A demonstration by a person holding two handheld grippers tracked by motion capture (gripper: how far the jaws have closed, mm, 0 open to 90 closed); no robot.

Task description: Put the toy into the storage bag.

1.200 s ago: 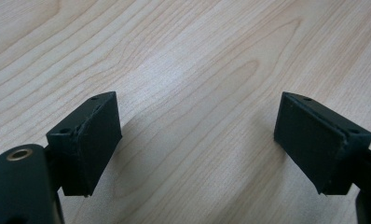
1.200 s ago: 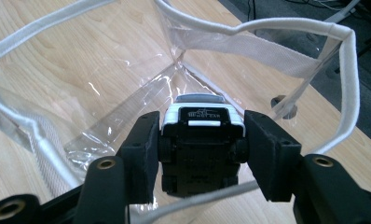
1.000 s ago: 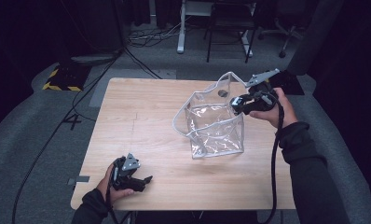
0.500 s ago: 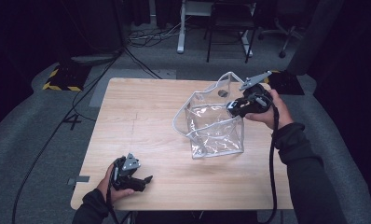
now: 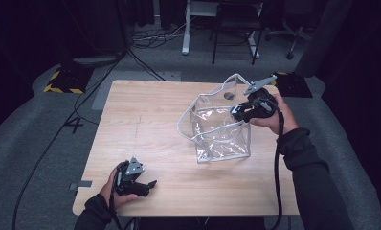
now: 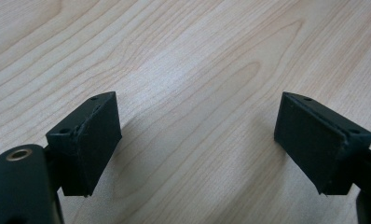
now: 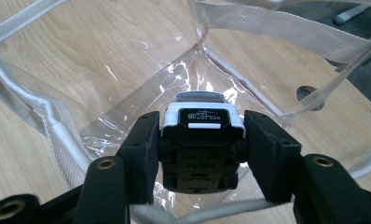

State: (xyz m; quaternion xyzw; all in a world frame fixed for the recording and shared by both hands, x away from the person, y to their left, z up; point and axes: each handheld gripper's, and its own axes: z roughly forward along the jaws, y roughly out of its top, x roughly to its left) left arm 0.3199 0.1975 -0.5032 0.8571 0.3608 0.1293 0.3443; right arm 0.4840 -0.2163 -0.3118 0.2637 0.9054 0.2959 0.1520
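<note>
The job appears to be putting a toy car [image 7: 202, 140] into the clear bag [image 5: 222, 139], and it looks most of the way done. The car is already picked up and carried to the bag's open mouth; what is left, judging from this, is to lower it inside and let go.

In the right gripper view the right gripper [image 7: 202, 154] is clamped on the car, one pad on each flank, the car's dark underside facing the camera and its white body pointing into the bag. It sits at the centre of that frame, with the bag's clear floor and white webbing trim beyond it. In the high view this gripper [image 5: 250, 109] hangs at the bag's upper right edge, right of centre in the frame.

The left gripper [image 5: 140, 184] rests at the lower left of the surface [image 5: 145, 120], well apart from the bag. Its jaws stand apart with nothing between them, only bare wood [image 6: 193, 93] ahead.
</note>
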